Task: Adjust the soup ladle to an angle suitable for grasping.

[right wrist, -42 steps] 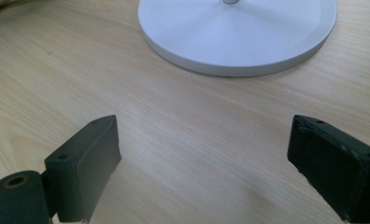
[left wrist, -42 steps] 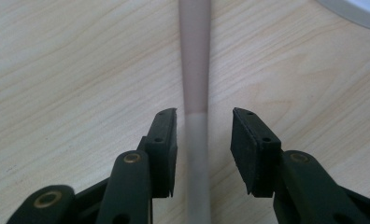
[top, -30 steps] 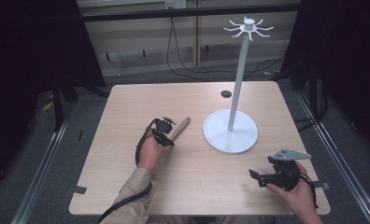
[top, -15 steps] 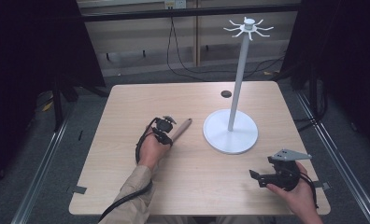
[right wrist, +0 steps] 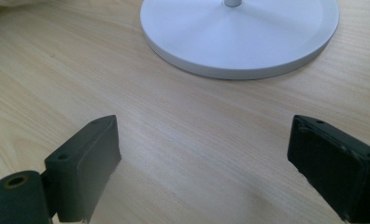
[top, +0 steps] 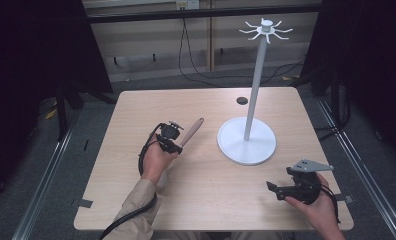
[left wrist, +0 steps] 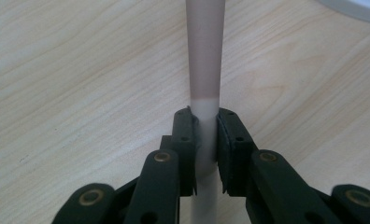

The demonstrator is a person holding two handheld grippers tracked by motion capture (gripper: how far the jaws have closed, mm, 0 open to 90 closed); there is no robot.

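Pale wood-grain worktop [top: 206,200] spans the middle of the high view, with dark floor and cables around it. Right of centre on it stands a white stand [top: 247,140]: a round flat base, a tall thin pole, and a ring of short hooks at the upper right of the frame. In the right gripper view the base sits at the top centre.

A light, slender handle [top: 191,132] lies left of the stand's base, angled toward the upper right, near it but apart. In the left gripper view it runs straight up the frame from between the jaws.

At centre left, the left tool [top: 172,145] is closed on the handle's near end, both jaw pads pressed against it. At lower right, the right tool [top: 272,189] is held by a hand above bare wood, jaws spread wide and gripping nothing.

A small dark disc [top: 242,100] rests near the far edge, behind the stand.
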